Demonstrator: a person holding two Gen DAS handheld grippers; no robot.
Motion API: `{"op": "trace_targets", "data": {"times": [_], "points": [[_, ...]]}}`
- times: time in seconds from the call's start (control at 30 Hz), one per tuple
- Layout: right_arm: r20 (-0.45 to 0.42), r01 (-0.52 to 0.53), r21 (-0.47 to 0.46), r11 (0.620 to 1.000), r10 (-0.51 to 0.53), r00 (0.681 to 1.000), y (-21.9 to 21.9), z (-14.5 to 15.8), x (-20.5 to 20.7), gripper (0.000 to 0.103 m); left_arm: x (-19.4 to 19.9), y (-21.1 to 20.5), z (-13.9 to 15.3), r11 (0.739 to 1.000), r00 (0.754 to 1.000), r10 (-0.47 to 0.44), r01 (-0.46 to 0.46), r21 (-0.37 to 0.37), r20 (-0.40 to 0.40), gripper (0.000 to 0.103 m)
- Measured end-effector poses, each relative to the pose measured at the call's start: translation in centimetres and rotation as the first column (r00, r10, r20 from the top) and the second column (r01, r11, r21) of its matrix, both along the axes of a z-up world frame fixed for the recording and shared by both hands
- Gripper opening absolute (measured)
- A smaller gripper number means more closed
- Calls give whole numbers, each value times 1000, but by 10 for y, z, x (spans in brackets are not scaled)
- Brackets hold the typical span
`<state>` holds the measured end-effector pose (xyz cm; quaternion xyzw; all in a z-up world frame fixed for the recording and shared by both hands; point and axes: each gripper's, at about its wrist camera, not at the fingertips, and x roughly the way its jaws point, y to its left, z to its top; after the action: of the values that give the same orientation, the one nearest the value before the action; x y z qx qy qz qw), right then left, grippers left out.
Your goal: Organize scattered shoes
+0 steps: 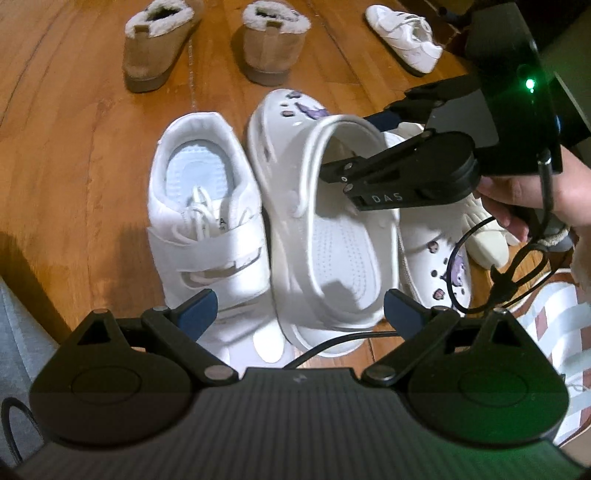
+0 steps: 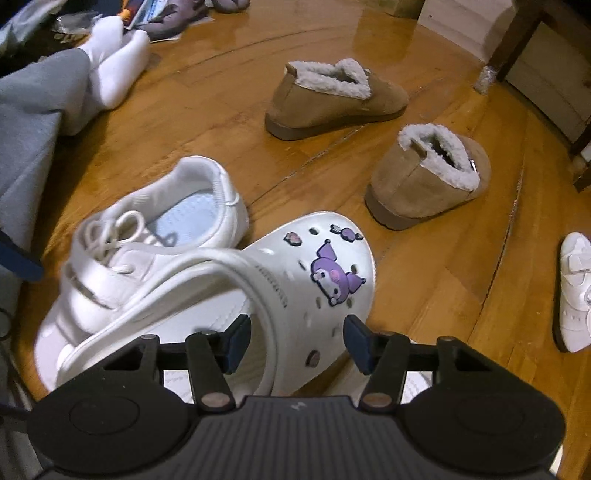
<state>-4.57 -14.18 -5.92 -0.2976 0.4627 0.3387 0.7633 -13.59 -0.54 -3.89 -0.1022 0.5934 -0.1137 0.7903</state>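
A white clog [image 1: 332,251] with purple charms lies tilted between a white strap sneaker [image 1: 207,206] on its left and a matching second clog [image 1: 436,258], which it partly overlaps on its right. My right gripper [image 1: 356,146] comes in from the right, one finger inside the clog's opening and the other outside its wall. In the right wrist view the clog [image 2: 280,280] fills the gap of my right gripper [image 2: 297,343], and both pads touch its wall. My left gripper [image 1: 301,312] stands wide open over the clog's heel and the sneaker's toe, holding nothing.
Two tan fur-lined boots [image 1: 155,48] [image 1: 273,44] and another white sneaker [image 1: 406,37] stand apart on the wooden floor. A person's white-socked feet [image 2: 118,59] and grey trouser leg [image 2: 33,129] lie at the left. Dark furniture legs [image 2: 517,33] stand at the far right.
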Motion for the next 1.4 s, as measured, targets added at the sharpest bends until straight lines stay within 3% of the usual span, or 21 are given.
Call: {"op": "trace_targets", "data": {"times": [0.3,0.43,0.63,0.8,0.9,1.0,1.1,1.17,1.3,1.33,1.37,1.4], "points": [[1,36,-1,999,-36,999,0,-11,7,55,5,11,-3,998,998,65,-65,25,-11,98],[-2,106,38,994,-106,994,-4,-8,14,41,5,10,-5,995,998,68,-67,73,-13,98],[-65,258,111,960,-252,966,-20,1,17,32,8,25,-1,987,988,153,-153,51,11,98],[-236,390,252,886,-334,913,-45,20,21,32,8,54,6,956,955,293,-294,-1,37,98],[-363,481,332,811,-361,859,-64,30,25,31,4,66,12,941,940,336,-334,-43,51,98],[-465,572,360,737,-389,795,-77,39,24,31,3,68,23,940,933,341,-340,-28,115,98],[-552,667,338,664,-434,712,-89,40,18,32,3,67,29,939,926,341,-343,-16,160,98],[-652,756,294,585,-455,606,-102,31,12,32,3,70,30,936,922,351,-350,-34,166,98],[-845,912,141,386,-432,314,-132,5,-15,32,0,81,33,917,899,398,-391,-73,182,98],[-897,952,80,294,-395,198,-143,-4,-31,32,-1,83,34,912,893,411,-403,-81,184,98],[-925,975,34,219,-363,114,-151,-11,-45,32,-3,86,35,907,888,422,-412,-89,183,98],[-941,985,3,172,-334,61,-155,-16,-56,31,-3,88,35,904,886,427,-416,-95,180,98]]}}
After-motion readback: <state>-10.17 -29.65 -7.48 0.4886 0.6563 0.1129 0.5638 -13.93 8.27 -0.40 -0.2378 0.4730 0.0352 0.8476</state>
